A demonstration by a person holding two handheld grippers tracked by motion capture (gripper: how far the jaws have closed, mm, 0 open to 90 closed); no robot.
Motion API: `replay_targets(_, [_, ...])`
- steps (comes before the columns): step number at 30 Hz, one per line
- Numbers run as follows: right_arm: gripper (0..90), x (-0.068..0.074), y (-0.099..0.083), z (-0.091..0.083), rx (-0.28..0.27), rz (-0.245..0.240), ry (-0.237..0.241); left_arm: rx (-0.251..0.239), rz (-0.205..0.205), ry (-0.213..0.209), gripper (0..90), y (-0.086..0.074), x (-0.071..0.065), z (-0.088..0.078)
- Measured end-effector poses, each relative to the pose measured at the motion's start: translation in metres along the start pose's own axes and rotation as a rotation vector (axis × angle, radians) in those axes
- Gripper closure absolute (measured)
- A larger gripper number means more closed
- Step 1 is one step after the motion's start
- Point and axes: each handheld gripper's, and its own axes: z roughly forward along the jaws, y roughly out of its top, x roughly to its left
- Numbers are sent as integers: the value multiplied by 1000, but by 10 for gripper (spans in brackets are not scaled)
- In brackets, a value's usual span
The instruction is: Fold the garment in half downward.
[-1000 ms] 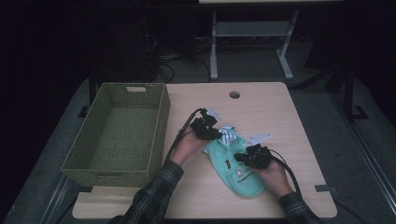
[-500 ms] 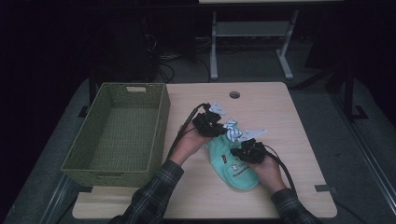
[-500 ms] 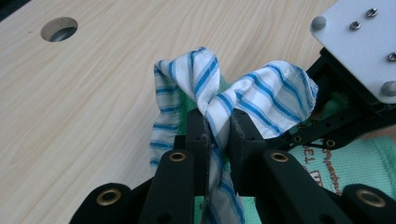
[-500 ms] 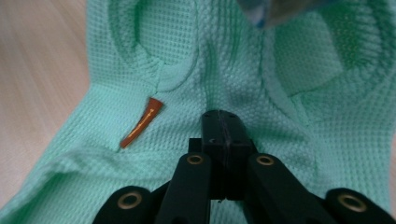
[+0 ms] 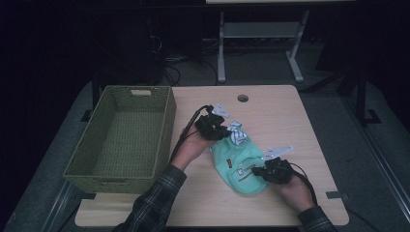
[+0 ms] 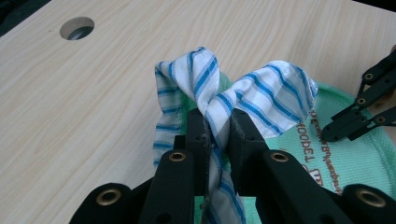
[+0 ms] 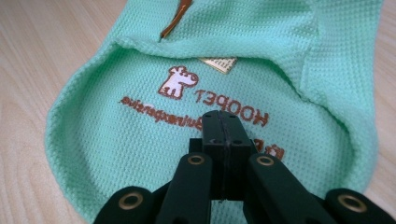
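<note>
Left tongs (image 6: 217,133) clamped on striped collar (image 6: 233,93); right tongs (image 7: 225,128) clenched, seemingly empty, over mint garment (image 7: 140,140).

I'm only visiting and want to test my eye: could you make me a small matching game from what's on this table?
Things:
1. woven basket
2. mint garment
3. striped cloth
4. right gripper

States:
A. pinched in the left gripper
B. shut, over the printed logo
C. spread flat on the table
D. at the table's left edge

Pairs: 1-D, 2-C, 3-A, 4-B
</note>
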Motion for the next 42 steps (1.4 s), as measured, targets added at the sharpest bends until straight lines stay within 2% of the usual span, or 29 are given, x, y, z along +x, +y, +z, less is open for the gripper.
replay_targets(7, [900, 1, 13, 13, -21, -4, 1, 8, 43, 0, 793, 5, -12, 1])
replay_targets(8, [900, 1, 18, 19, -29, -7, 1, 22, 64, 15, 793, 6, -16, 3])
replay_targets(9, [900, 1, 18, 19, -29, -7, 1, 22, 64, 15, 792, 6, -16, 3])
replay_targets(11, [900, 1, 20, 22, -37, 1, 4, 36, 94, 43, 792, 6, -20, 5])
replay_targets(13, [900, 1, 20, 19, -32, -2, 5, 48, 108, 53, 792, 6, -23, 6])
replay_targets(14, [900, 2, 19, 10, -59, 4, 14, 59, 124, 59, 792, 6, -26, 7])
replay_targets(15, [900, 2, 19, 10, -59, 4, 14, 59, 124, 59, 791, 6, -26, 7])
replay_targets(18, [900, 1, 18, -11, -109, 13, 11, 65, 132, 42, 789, 3, -33, 12])
replay_targets(19, [900, 1, 18, -11, -109, 13, 11, 65, 132, 42, 788, 3, -33, 12])
replay_targets(20, [900, -1, 17, -18, -124, 21, 0, 74, 133, 23, 787, 0, -37, 15])
replay_targets(26, [898, -11, 11, -28, -137, 35, -24, 97, 144, -1, 778, -8, -47, 27])
replay_targets(27, [898, -11, 11, -28, -137, 35, -24, 97, 144, -1, 777, -8, -47, 27])
replay_targets(28, [893, -12, 10, -34, -159, 38, -19, 112, 158, -2, 776, -9, -46, 30])
replay_targets(31, [892, -10, 12, -40, -185, 43, -3, 120, 156, -6, 772, -10, -48, 31])
replay_targets(32, [893, -7, 16, -42, -202, 26, 2, 123, 160, -10, 764, -10, -48, 32])
replay_targets(35, [893, -4, 18, -41, -197, 23, 10, 133, 157, -28, 750, -12, -52, 35])
replay_targets(36, [893, -3, 18, -36, -183, 18, 14, 124, 142, -33, 729, -14, -53, 37])
replay_targets(39, [893, -3, 18, -30, -164, 20, 24, 129, 144, -47, 671, -15, -52, 36])
replay_targets(40, [893, -3, 18, -27, -156, 20, 25, 122, 134, -52, 671, -15, -51, 36])
replay_targets(41, [893, -3, 17, -21, -135, 25, 31, 112, 129, -57, 611, -15, -50, 34])
replay_targets(42, [893, -3, 17, -21, -135, 25, 31, 107, 127, -62, 611, -15, -49, 33])
